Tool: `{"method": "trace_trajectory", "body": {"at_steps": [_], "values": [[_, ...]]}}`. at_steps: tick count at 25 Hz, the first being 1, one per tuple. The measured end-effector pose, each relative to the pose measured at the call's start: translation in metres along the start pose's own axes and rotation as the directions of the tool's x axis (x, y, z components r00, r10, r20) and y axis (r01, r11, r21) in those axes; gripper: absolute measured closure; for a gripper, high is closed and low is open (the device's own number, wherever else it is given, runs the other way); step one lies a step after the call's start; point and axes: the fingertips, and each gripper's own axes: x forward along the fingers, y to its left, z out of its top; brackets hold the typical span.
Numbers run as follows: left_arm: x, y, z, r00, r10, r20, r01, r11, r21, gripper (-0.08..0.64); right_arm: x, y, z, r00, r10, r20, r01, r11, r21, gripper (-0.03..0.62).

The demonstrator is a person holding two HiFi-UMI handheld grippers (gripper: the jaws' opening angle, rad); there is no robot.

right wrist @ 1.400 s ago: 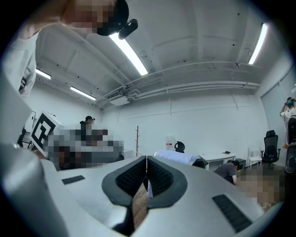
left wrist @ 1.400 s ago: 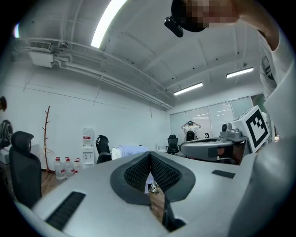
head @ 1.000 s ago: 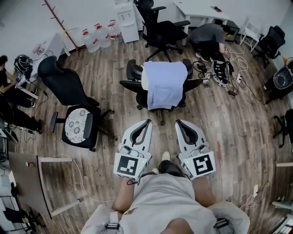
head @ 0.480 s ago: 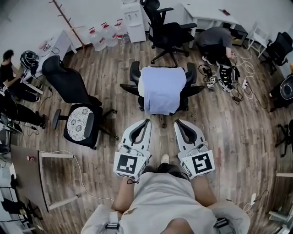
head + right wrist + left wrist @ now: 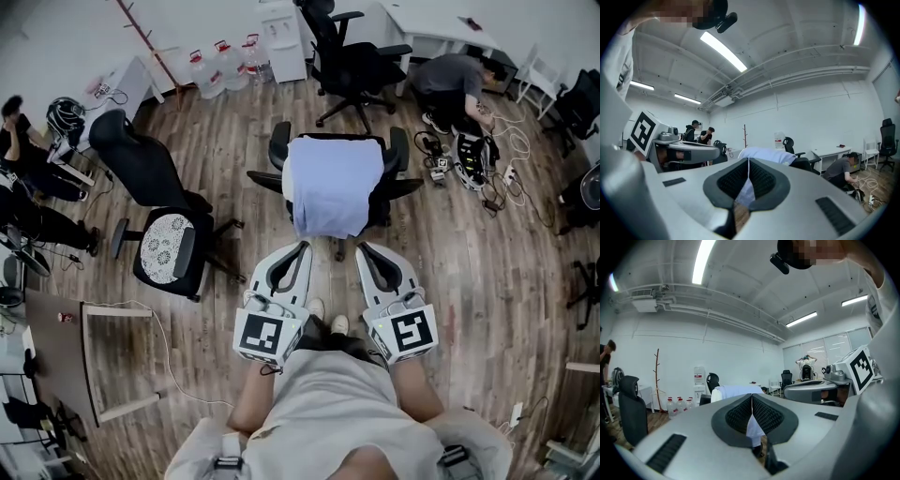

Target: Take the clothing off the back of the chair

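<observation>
One black chair (image 5: 141,169) stands near the clothing (image 5: 330,183).

an open-plan office

black swivel chairs (image 5: 352,56) stand about a wood-plank floor (image 5: 487,253). white desks (image 5: 422,23) sit along the white walls. a water dispenser (image 5: 284,37) has spare bottles (image 5: 225,66) beside it, and strip lights (image 5: 704,258) run across the bare ceiling.

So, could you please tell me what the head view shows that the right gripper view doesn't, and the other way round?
Only the head view: the wearer's shoes and a patterned seat cushion. Only the right gripper view: the ceiling lights and pipes. Both: the pale blue clothing draped over the back of the chair, and a crouching person beyond it.
</observation>
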Motion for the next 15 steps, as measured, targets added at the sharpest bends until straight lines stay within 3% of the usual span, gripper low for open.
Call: {"method": "trace_trajectory", "body": {"at_steps": [15], "values": [[0.021, 0.017, -0.016, 0.998, -0.055, -0.003, 0.055, 0.998, -0.018, 0.543, 0.027, -0.010, -0.010, 0.999, -0.026, -0.037, 0.025, 1.000, -0.019, 0.571]]}}
